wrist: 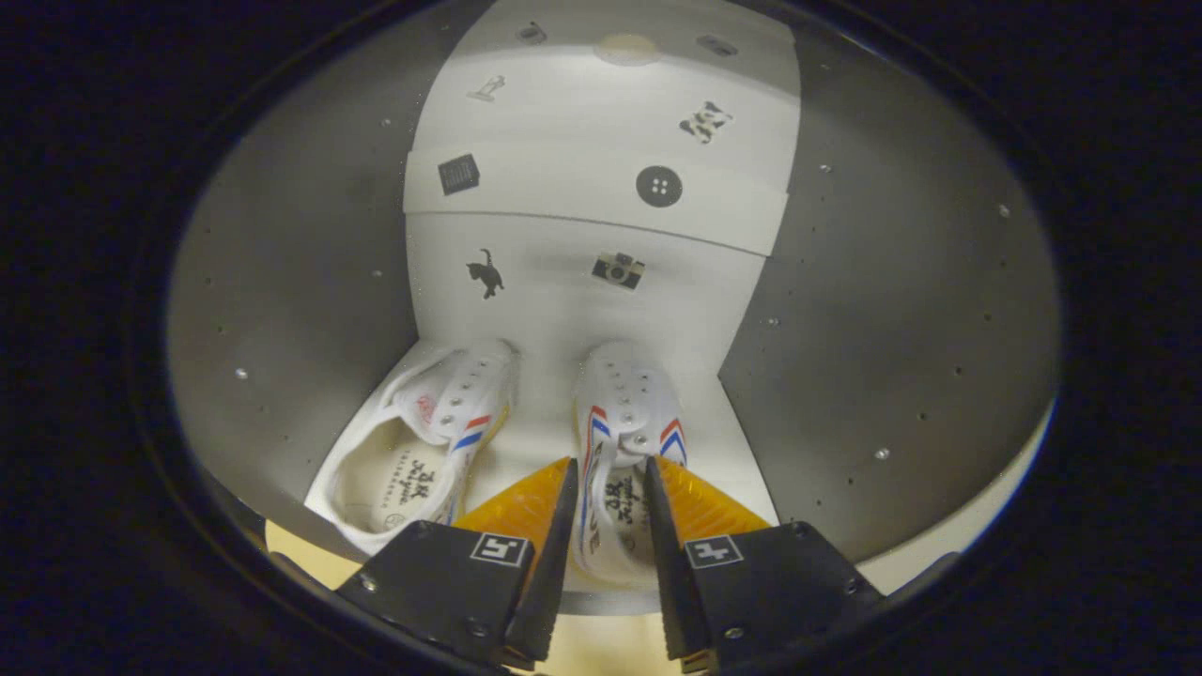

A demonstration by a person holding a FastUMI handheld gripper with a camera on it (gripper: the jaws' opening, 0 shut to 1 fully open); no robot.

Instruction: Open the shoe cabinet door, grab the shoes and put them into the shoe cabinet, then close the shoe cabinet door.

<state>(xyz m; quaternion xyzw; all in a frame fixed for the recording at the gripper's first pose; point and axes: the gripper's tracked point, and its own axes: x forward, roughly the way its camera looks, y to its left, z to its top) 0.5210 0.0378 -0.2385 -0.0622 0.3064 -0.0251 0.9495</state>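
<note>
Inside the open cabinet (310,310) one shoe (413,441) lay placed while the claw (606,483) gripped the second (624,422); release and door-closing remained.

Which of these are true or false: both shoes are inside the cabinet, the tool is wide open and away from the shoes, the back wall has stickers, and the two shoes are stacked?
1. Both white shoes are inside the cabinet. True.
2. The tool is wide open, clear of the shoes. False: its fingers close on the right shoe, one on each side.
3. The back wall carries small stickers. True: a cat and a camera among them.
4. The shoes are stacked. False: the left shoe lies beside the right one, apart.
</note>
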